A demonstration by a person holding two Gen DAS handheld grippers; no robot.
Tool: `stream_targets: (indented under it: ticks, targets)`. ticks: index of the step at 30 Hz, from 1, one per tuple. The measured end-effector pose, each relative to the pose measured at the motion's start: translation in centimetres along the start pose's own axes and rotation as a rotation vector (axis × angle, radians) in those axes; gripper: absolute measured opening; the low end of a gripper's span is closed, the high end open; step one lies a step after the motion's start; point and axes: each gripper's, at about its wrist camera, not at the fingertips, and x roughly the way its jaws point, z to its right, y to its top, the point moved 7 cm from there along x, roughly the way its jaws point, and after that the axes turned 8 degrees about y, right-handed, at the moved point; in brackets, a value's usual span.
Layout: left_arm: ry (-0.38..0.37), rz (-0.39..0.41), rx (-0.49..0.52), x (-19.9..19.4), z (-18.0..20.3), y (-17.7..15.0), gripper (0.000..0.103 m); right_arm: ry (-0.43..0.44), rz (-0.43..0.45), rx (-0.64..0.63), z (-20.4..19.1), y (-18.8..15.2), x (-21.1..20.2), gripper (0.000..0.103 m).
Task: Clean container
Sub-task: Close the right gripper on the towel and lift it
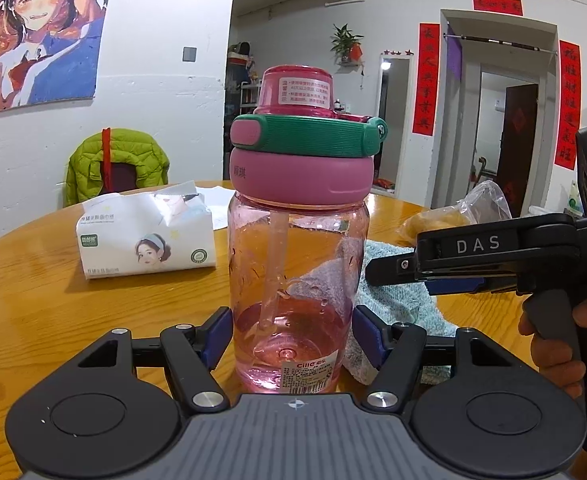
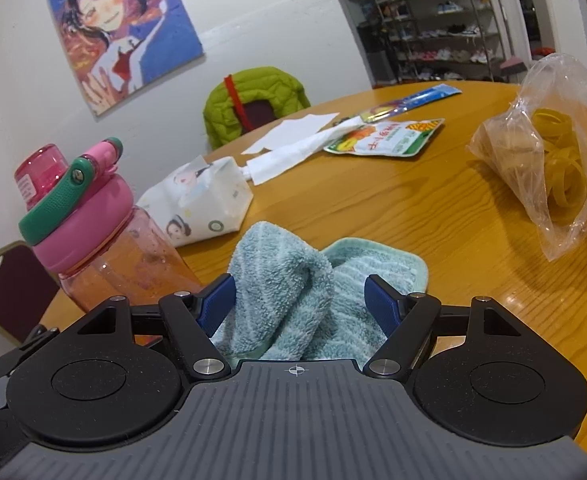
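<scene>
While the left tongs (image 1: 293, 334) clasp the bottle (image 1: 297, 240), the right tongs (image 2: 300, 300) gape around the towel (image 2: 293, 280).

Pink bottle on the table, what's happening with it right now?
A person holds a tool in each hand. The left tool straddles the base of the pink bottle, which stands upright with its lid on; the pads look close to the wall, but contact is unclear. The right tool is open around a bunched blue towel lying on the wooden table beside the bottle. No wiping yet.
</scene>
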Motion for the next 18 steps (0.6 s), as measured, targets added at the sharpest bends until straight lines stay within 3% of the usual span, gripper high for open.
stream_targets:
  ticks: [3, 5, 8, 12, 14, 18]
  targets:
    - [0.043, 0.016, 0.013, -0.43, 0.11, 0.03, 0.069, 0.002, 0.003, 0.005, -0.02, 0.03, 0.03, 0.081]
    - [0.064, 0.024, 0.014, -0.67, 0.09, 0.04, 0.082, 0.004, 0.005, 0.009, -0.04, 0.05, 0.06, 0.082]
    - [0.07, 0.01, -0.008, -0.67, -0.23, -0.15, 0.082, 0.007, 0.008, 0.014, -0.06, 0.09, 0.09, 0.082]
    - [0.042, -0.02, -0.026, -0.03, -0.44, -0.55, 0.072, 0.01, 0.012, 0.021, -0.09, 0.13, 0.13, 0.082]
    - [0.019, -0.034, -0.022, 0.21, -0.2, -0.78, 0.059, 0.012, 0.014, 0.024, -0.1, 0.15, 0.15, 0.082]
    - [0.021, -0.034, 0.001, 0.26, 0.22, -0.94, 0.059, 0.015, 0.019, 0.031, -0.13, 0.2, 0.2, 0.082]
